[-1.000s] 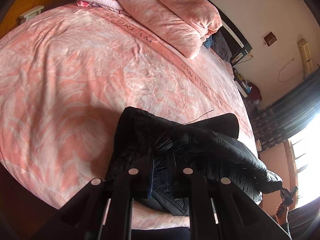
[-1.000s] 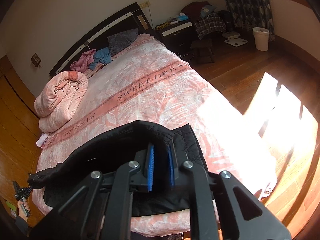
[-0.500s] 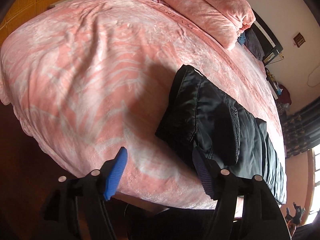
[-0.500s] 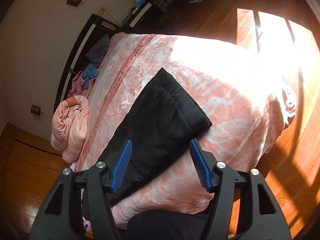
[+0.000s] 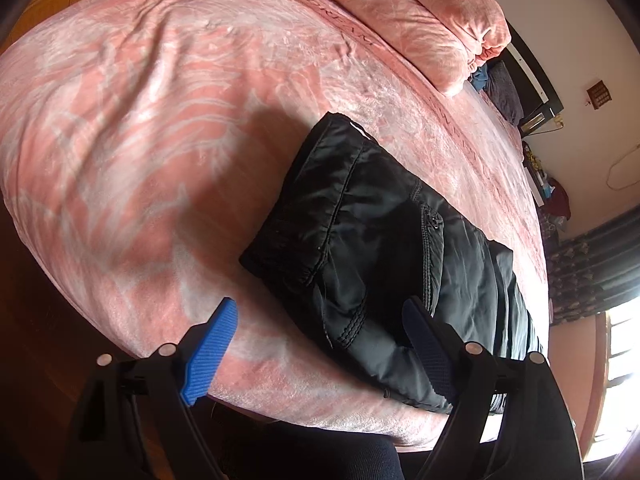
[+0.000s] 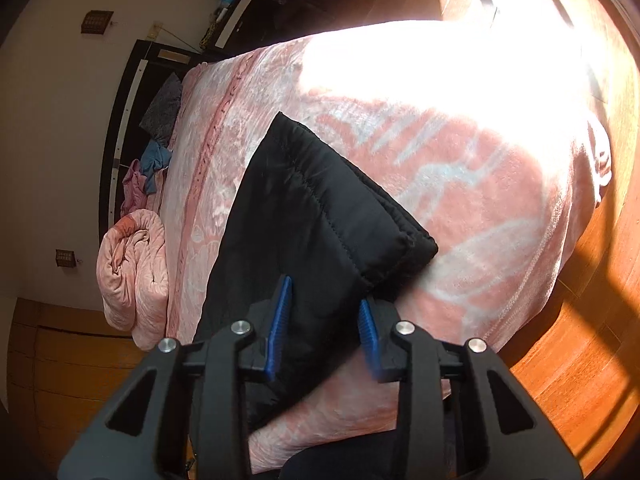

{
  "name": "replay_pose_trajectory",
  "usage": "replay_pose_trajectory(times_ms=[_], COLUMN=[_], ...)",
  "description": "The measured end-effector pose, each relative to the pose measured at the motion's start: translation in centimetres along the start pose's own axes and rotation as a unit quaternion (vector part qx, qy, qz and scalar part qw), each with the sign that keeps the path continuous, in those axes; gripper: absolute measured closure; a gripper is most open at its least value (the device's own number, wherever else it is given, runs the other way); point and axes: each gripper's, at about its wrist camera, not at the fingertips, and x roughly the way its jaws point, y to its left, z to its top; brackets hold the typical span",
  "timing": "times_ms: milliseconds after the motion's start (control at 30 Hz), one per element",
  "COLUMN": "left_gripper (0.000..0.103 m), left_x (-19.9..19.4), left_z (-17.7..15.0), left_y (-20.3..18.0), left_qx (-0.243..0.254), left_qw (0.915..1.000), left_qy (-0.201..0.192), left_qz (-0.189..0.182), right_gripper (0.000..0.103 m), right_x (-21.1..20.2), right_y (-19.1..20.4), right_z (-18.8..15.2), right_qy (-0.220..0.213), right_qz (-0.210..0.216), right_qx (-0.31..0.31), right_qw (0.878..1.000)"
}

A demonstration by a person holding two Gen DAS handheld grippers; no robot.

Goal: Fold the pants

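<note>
Starting on the left with the left gripper: opening right now, blue pads spread wide, nothing pinched. Pointing down at the near edge of the pink bed, with the waistband end of the black pants just ahead and off toward the right-hand finger. Only a corner of the padding inside the gap, and no pad pressing on it.

Moving across along the garment: folded into one long padded strip, lying flat near the bed's front edge. Long axis running sideways between the two hands, waistband at the left, cuffs at the right. Well beyond it, toward the headboard, a rolled quilt, clear of the action.

Now the right side, and the right gripper: closing at this moment, pads apart by a modest gap, straddling the near edge of the pants close to the cuff corner. Fabric between the pads, but no visible squeeze yet. Sunlit bed off to the right of the cuffs.

Judging by that: closer to a grip on the right than on the left. Likely next, carrying one end along the strip's length over to the other, so squaring up to that sideways axis looks like the thing to watch.
</note>
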Motion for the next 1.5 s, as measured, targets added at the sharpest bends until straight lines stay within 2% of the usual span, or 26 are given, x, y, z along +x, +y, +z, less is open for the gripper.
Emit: replay_pose_trajectory(times_ms=[33, 100, 133, 167, 200, 233, 333, 433, 567, 633, 667, 767, 800, 933, 967, 1000, 1100, 1300, 1400, 1500], left_gripper=[0.018, 0.027, 0.052, 0.062, 0.066, 0.078, 0.084, 0.085, 0.085, 0.085, 0.085, 0.085, 0.085, 0.084, 0.084, 0.084, 0.085, 0.086, 0.084, 0.071], left_x=[0.2, 0.7, 1.1, 1.5, 1.6, 1.6, 1.5, 1.6, 2.0, 1.9, 1.7, 1.8, 1.8, 2.2, 2.2, 2.1, 1.7, 1.8, 2.0, 1.7], left_z=[0.1, 0.2, 0.3, 0.5, 0.6, 0.7, 0.9, 0.6, 0.4, 0.5, 0.6, 0.9, 0.9, 1.0, 0.9, 0.9, 0.9, 1.3, 1.1, 0.9], left_y=[-0.2, -0.8, -1.1, -1.3, -1.4, -1.5, -0.9, -0.7, -1.0, -0.9, -1.0, -1.2, -1.2, -1.3, -1.2, -1.2, -1.4, -1.6, -1.6, -1.3], left_qx=[0.001, 0.010, 0.017, 0.020, 0.023, 0.026, 0.007, 0.000, 0.005, 0.005, 0.005, 0.012, 0.015, 0.021, 0.018, 0.014, 0.007, 0.006, 0.011, 0.008], left_qw=[1.0000, 0.9999, 0.9997, 0.9993, 0.9990, 0.9986, 0.9989, 0.9986, 0.9977, 0.9975, 0.9973, 0.9968, 0.9966, 0.9960, 0.9961, 0.9962, 0.9956, 0.9947, 0.9942, 0.9942], left_qy=[0.001, 0.005, 0.013, 0.020, 0.017, 0.014, 0.004, -0.005, -0.009, -0.009, -0.010, -0.003, -0.001, 0.002, 0.001, -0.002, -0.012, -0.012, -0.008, -0.009], left_qz=[-0.001, 0.013, 0.014, 0.024, 0.036, 0.044, 0.045, 0.052, 0.067, 0.070, 0.072, 0.078, 0.080, 0.087, 0.086, 0.086, 0.093, 0.102, 0.106, 0.107], right_gripper=[0.091, 0.094, 0.094, 0.095, 0.095, 0.096, 0.096, 0.097, 0.096, 0.085, 0.082, 0.054, 0.055, 0.055, 0.067, 0.092, 0.093, 0.092, 0.080, 0.059], right_x=[0.1, 0.1, 0.0, -0.1, -0.2, -0.3, -0.8, -1.0, 0.5, 1.3, 0.8, -1.5, -1.9, -2.0, -2.0, -1.9, -2.1, -1.9, -1.9, -3.8], right_y=[0.3, 1.2, 1.8, 2.4, 3.0, 3.6, 5.3, 5.6, 2.5, 0.4, -0.4, -1.9, -2.2, -2.2, -2.2, -2.3, -2.4, -3.4, -3.8, -4.4], right_z=[0.2, 0.6, 0.7, 0.9, 1.0, 1.2, 1.7, 1.8, 1.5, 1.2, 1.1, 0.8, 0.7, 0.8, 0.9, 0.9, 0.3, -0.5, -0.2, -0.4], right_qy=[-0.001, -0.006, -0.009, -0.012, -0.013, -0.013, -0.014, -0.017, 0.005, 0.028, 0.023, -0.010, -0.010, -0.008, -0.012, -0.016, -0.019, -0.020, -0.017, -0.050], right_qz=[-0.002, -0.003, -0.003, -0.002, -0.002, -0.002, -0.007, -0.009, -0.035, -0.040, -0.023, 0.021, 0.031, 0.028, 0.027, 0.020, 0.006, 0.003, 0.035, 0.032], right_qx=[-0.006, -0.022, -0.032, -0.041, -0.050, -0.060, -0.095, -0.104, -0.074, -0.044, -0.025, 0.017, 0.027, 0.027, 0.031, 0.033, 0.039, 0.043, 0.053, 0.070], right_qw=[1.000, 1.000, 0.999, 0.999, 0.999, 0.998, 0.995, 0.994, 0.997, 0.998, 0.999, 1.000, 0.999, 0.999, 0.999, 0.999, 0.999, 0.999, 0.998, 0.996])
